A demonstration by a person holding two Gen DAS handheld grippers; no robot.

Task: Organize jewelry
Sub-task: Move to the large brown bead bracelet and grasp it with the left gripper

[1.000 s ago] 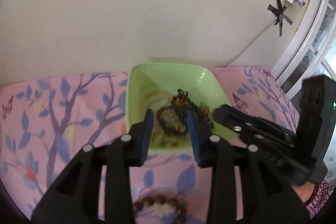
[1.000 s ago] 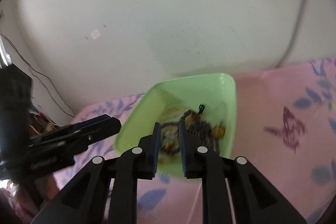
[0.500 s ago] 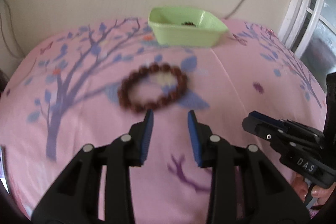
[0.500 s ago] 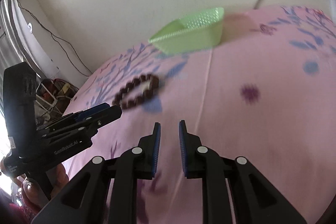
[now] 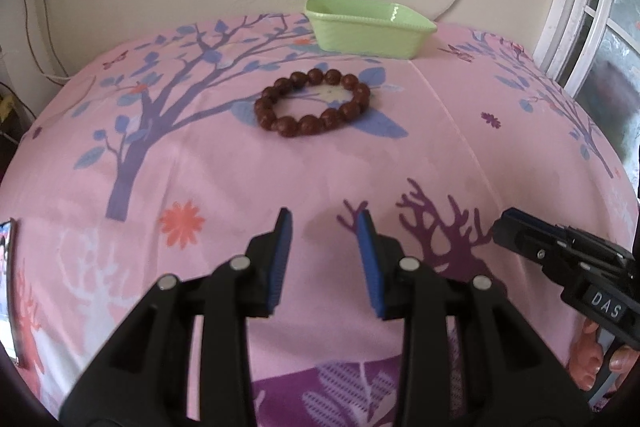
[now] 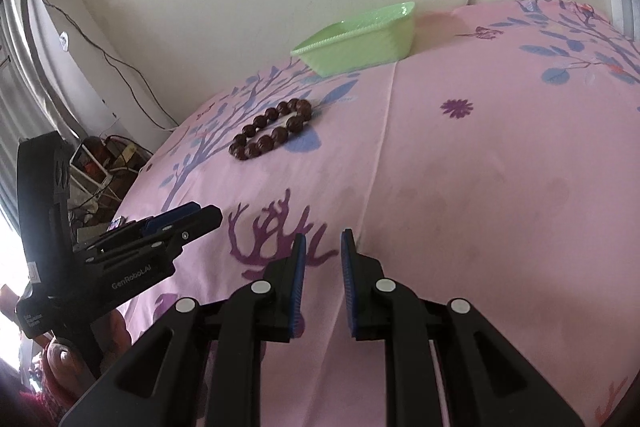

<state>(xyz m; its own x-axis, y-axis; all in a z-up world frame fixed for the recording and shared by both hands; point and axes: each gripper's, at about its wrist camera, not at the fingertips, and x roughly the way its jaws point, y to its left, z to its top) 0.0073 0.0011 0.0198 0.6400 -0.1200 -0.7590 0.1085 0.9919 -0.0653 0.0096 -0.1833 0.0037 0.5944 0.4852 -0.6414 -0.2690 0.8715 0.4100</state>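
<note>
Pulled both hands way back from the green tray (image 5: 368, 35). A second ago, parked right over it, staring down at a tangle of dark beaded pieces inside. Now down low by the near edge of the pink tree-print sheet (image 5: 440, 155), looking across it.

Left gripper (image 5: 324, 223): fingers parted to a middling gap, nothing between them. Right gripper (image 6: 323, 243): fingers drawn in narrow, about as closed as they seem to go, also empty. No change in either spread over the retreat.

Brown bead bracelet (image 5: 314, 103) lying flat and loose on the sheet, out in the open between the grippers and the tray, near the tray but not touching it. Well apart from both sets of fingers.

Can't see into the tray from this low angle, so probably still holding the earlier pieces, but no way to confirm.

Reads like one drop-off finished and a reset before the next pick. Likely next: going in for the bracelet, with the left better placed and already open enough. Not done yet while that bracelet sits outside the tray.
</note>
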